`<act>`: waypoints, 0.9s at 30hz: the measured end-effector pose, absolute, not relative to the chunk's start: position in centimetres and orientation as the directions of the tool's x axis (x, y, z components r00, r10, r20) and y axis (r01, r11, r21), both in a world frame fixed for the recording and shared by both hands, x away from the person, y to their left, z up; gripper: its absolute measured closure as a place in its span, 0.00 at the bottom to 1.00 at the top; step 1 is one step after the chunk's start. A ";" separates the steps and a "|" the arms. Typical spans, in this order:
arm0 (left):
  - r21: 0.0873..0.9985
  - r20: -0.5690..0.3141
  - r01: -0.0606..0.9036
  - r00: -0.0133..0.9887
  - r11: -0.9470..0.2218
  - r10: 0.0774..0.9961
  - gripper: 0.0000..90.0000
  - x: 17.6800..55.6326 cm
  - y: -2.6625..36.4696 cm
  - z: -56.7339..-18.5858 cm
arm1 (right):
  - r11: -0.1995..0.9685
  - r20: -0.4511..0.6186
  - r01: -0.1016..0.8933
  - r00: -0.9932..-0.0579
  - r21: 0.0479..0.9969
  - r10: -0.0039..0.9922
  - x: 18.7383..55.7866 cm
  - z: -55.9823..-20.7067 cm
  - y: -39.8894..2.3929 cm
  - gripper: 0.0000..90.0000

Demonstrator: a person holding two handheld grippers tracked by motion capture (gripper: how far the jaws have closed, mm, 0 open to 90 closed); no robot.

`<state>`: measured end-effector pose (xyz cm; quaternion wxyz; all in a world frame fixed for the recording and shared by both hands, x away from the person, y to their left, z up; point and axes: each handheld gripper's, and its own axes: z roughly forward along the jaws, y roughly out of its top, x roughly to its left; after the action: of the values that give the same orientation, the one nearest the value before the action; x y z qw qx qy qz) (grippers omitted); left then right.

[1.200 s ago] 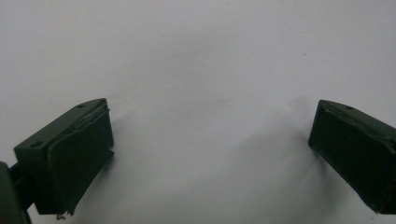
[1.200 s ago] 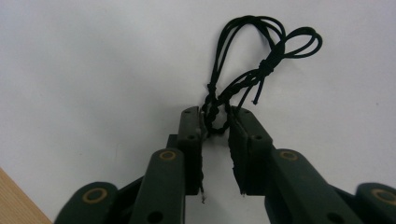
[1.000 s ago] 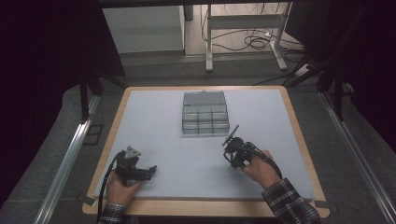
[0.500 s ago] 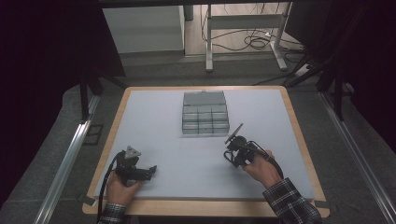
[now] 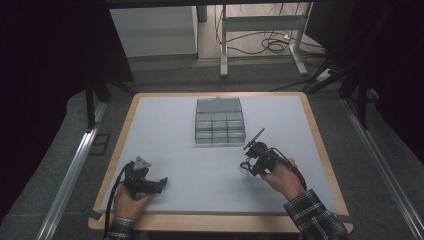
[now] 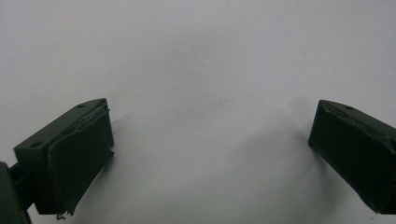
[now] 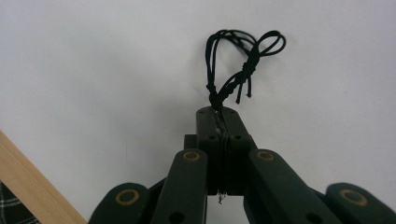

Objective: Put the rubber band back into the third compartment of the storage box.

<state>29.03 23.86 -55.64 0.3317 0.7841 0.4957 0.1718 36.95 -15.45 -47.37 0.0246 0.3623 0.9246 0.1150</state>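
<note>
From where I sit, the left gripper [image 6: 210, 154] is looking down on the pale grey table surface [image 6: 196, 51], which runs plain and unmarked from about 9 o'clock right round to 3 o'clock. My two black jaws come up from the bottom of the view: one sits at roughly 8 o'clock, its flat inner pad turned toward the middle, the other at roughly 4 o'clock and partly cut off by the edge. They stand wide apart with nothing between them, just bare surface. A soft shadow [image 6: 261, 154] lies on the table between the jaws, heavier toward the 4 o'clock one. A small frayed bit hangs from the lower corner of the 8 o'clock pad.
</note>
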 end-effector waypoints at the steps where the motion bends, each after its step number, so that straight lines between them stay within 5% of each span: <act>1: 0.690 -0.059 0.663 0.450 -0.289 0.891 0.00 29.0 23.9 -55.6 | 0.705 0.040 0.668 -0.732 0.237 0.680 37.0 -47.1 -15.5 0.97; 27: 0.691 -0.058 0.662 0.451 -0.290 0.891 0.00 29.0 23.9 -55.6 | 0.634 0.080 0.715 -0.679 0.295 0.729 38.5 -42.4 -16.2 0.97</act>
<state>29.04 23.88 -55.64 0.3319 0.7845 0.4947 0.1723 38.48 -16.20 -42.42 0.0237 0.3997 0.9035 0.1530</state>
